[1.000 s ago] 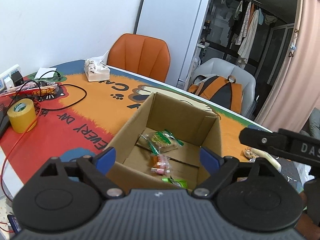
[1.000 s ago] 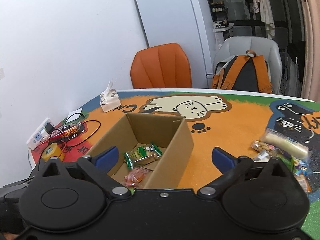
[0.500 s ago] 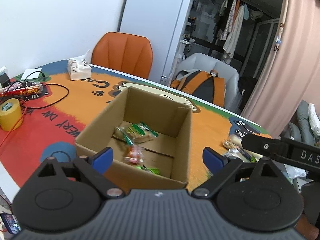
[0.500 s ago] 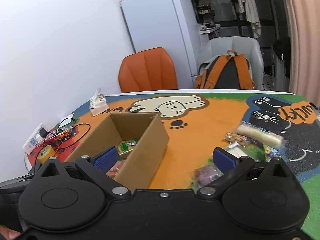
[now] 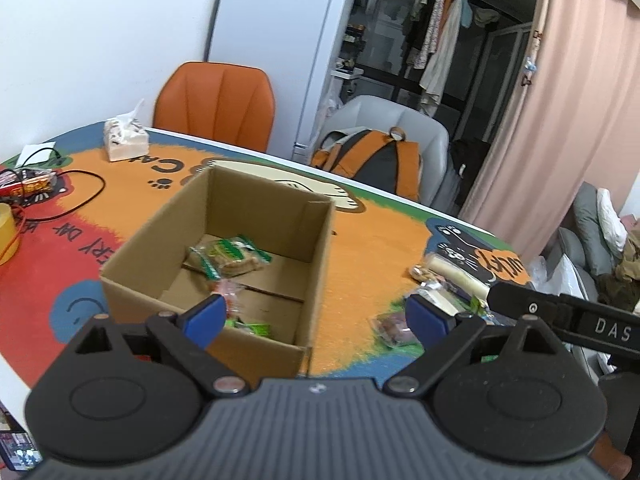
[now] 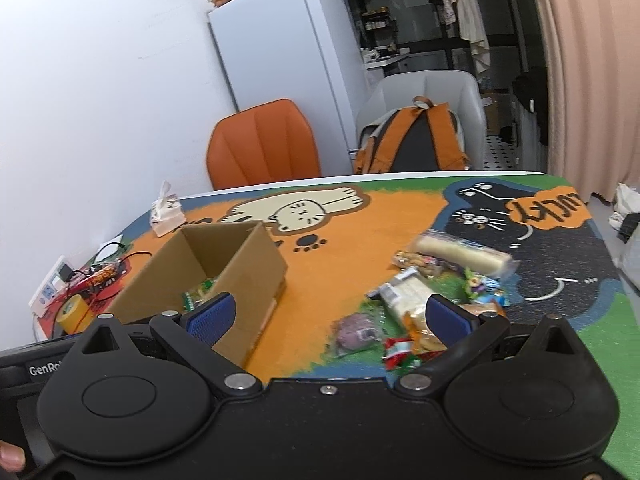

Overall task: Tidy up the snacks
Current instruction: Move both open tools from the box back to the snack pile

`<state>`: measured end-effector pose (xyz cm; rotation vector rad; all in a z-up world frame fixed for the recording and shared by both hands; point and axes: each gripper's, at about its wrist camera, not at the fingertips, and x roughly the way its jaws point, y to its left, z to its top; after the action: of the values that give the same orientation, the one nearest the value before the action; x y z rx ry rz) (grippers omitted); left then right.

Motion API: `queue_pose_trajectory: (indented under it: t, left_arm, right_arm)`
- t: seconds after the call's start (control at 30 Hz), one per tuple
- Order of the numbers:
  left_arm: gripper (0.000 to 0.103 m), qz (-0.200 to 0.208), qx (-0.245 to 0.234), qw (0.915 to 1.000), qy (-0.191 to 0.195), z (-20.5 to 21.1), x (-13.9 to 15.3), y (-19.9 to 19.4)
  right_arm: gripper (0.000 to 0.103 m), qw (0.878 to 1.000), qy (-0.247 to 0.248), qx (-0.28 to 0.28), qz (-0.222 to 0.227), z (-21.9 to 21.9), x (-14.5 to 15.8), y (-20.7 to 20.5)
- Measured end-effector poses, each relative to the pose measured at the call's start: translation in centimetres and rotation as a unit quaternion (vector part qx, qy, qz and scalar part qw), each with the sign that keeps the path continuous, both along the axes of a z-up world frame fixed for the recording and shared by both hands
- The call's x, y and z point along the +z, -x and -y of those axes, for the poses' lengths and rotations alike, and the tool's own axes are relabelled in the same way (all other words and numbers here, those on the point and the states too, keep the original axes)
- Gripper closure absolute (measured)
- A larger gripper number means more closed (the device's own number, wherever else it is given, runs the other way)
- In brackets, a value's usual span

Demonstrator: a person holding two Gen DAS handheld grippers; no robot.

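Both tools gape wide and hold nothing: the left tool (image 5: 312, 316) hangs over the cardboard box (image 5: 316, 248) (a few packets inside), the right tool (image 6: 330, 316) above loose snacks (image 6: 404, 300) on the worktop (image 6: 340, 264).

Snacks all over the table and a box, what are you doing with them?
A person is tidying snacks into the cardboard box, using a hand-held gripper in each hand. A few packets already lie inside it. The rest sit in a pile of snacks on the cat tablecloth beside the box. The left hand-held gripper and the right hand-held gripper are both open and holding nothing.
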<state>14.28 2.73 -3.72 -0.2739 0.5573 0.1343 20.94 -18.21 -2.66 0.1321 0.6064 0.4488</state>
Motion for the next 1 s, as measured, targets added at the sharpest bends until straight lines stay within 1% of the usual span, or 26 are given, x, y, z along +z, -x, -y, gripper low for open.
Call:
queue_pose_trajectory:
  t: [0.17, 0.4, 0.47, 0.53, 0.57, 0.67, 0.73, 0.77, 0.83, 0.9, 0.93, 1.0]
  left_arm:
    - [0.007, -0.001, -0.029, 0.9996, 0.004, 1.7, -0.4, -0.6]
    - [0.008, -0.006, -0.05, 0.9987, 0.0, 3.9, -1.5, -1.6]
    - [0.008, 0.001, -0.051, 0.9987, -0.001, 4.3, -1.8, -1.6]
    - [0.009, 0.0, -0.056, 0.9984, 0.003, 4.6, -2.0, -1.8]
    - [0.01, 0.002, -0.058, 0.9983, 0.004, 4.8, -2.1, -1.8]
    - [0.01, 0.01, -0.064, 0.9979, -0.005, 5.3, -2.2, -1.8]
    - [0.011, 0.008, -0.07, 0.9975, -0.01, 5.6, -2.5, -2.1]
    - [0.014, 0.007, -0.071, 0.9974, -0.01, 5.8, -2.7, -2.2]
    - [0.018, 0.004, -0.073, 0.9973, -0.006, 5.9, -3.2, -2.4]
    - [0.027, 0.004, -0.078, 0.9969, -0.004, 6.1, -3.7, -2.5]
    - [0.029, 0.003, -0.082, 0.9966, -0.005, 6.2, -4.0, -2.6]
    - [0.036, -0.003, -0.09, 0.9959, -0.004, 6.5, -4.6, -2.9]
  right_arm:
    - [0.0, 1.0, 0.0, -0.018, -0.003, 2.0, -0.4, -0.1]
    - [0.001, 0.999, 0.006, -0.046, -0.016, 4.4, -1.4, -0.3]
    - [0.004, 0.998, 0.006, -0.051, -0.023, 5.0, -1.8, -0.4]
    - [0.011, 0.998, 0.008, -0.052, -0.03, 5.3, -2.3, -0.5]
    - [0.013, 0.998, 0.009, -0.053, -0.034, 5.4, -2.6, -0.6]
    - [0.018, 0.997, 0.008, -0.054, -0.046, 5.8, -3.5, -0.8]
    - [0.024, 0.997, 0.007, -0.056, -0.055, 5.9, -4.1, -1.0]
    - [0.025, 0.997, 0.006, -0.056, -0.06, 5.9, -4.5, -1.2]
    - [0.03, 0.996, 0.005, -0.055, -0.068, 5.8, -5.1, -1.4]
    - [0.031, 0.996, 0.007, -0.052, -0.076, 5.6, -5.7, -1.6]
    - [0.033, 0.996, 0.009, -0.052, -0.078, 5.6, -6.0, -1.6]
    - [0.037, 0.995, 0.013, -0.052, -0.084, 5.3, -6.5, -1.9]
